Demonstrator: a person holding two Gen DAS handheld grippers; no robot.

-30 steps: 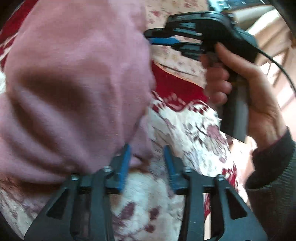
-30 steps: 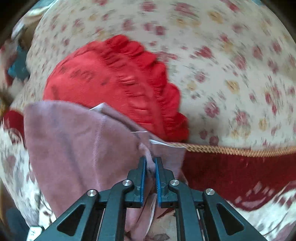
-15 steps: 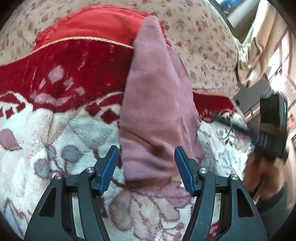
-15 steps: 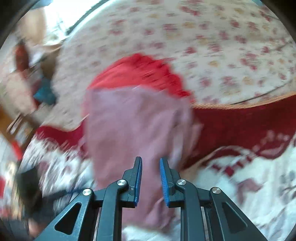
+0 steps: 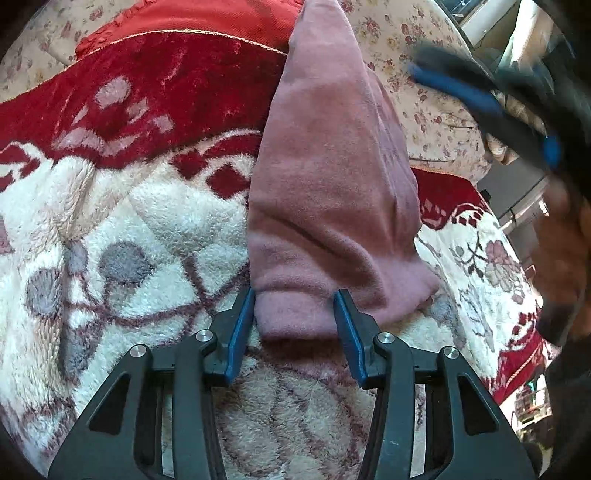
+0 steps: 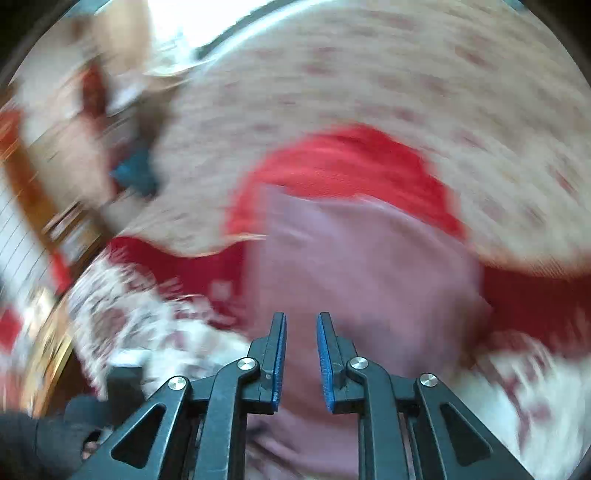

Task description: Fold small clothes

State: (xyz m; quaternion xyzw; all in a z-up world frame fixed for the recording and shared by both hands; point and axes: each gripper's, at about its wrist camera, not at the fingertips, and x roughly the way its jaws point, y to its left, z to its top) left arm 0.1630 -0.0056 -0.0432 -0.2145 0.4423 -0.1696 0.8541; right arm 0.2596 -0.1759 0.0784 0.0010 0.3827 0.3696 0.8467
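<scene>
A mauve fleece garment [image 5: 332, 177] lies folded into a long narrow shape on the patterned blanket [image 5: 122, 236]. My left gripper [image 5: 294, 306] is open, its blue pads on either side of the garment's near cuffed end; I cannot tell if they touch it. My right gripper [image 6: 300, 325] is open a little and empty, above the same garment [image 6: 369, 266]; its view is blurred. The right gripper also shows, blurred, at the upper right of the left wrist view [image 5: 480, 96].
A red garment [image 5: 221, 18] lies beyond the mauve one on a floral bedspread [image 5: 436, 110]. The blanket has a dark red border [image 5: 147, 92]. Room furniture shows at the blurred left edge of the right wrist view [image 6: 48, 221].
The right gripper let go of the mauve garment, opened slightly and swung back. The left gripper narrowed its opening and came up to the garment's near end.
</scene>
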